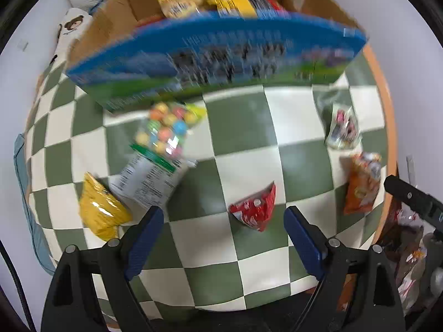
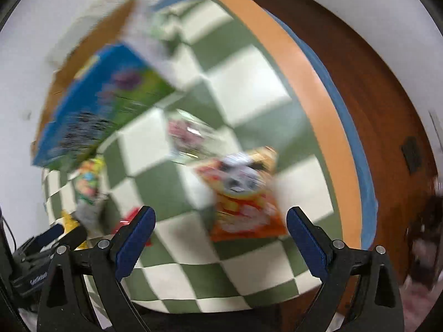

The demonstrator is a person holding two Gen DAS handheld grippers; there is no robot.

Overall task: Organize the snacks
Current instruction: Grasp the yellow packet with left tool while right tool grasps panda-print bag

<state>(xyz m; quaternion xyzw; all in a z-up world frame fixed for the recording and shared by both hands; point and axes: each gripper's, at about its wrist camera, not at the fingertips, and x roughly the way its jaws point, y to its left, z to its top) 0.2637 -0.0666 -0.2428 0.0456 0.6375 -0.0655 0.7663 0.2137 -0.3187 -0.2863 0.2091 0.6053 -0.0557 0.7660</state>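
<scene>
On the green-and-white checkered counter (image 1: 243, 127), loose snack packets lie scattered in front of a cardboard box (image 1: 110, 19) with a blue printed front, already holding several snack packs. The left gripper (image 1: 224, 221) hangs above a red packet (image 1: 254, 210), fingers spread wide and holding nothing. The right gripper (image 2: 221, 221) hangs above an orange packet (image 2: 243, 210), likewise wide open and empty.

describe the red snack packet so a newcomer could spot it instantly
Start at the blue-fronted cardboard box at the back of the green-and-white checkered tabletop. Come toward the camera to the open left gripper: the red packet lies just ahead of it. It is the only red, small, crumpled wrapper, lying apart from the other snacks.
</scene>
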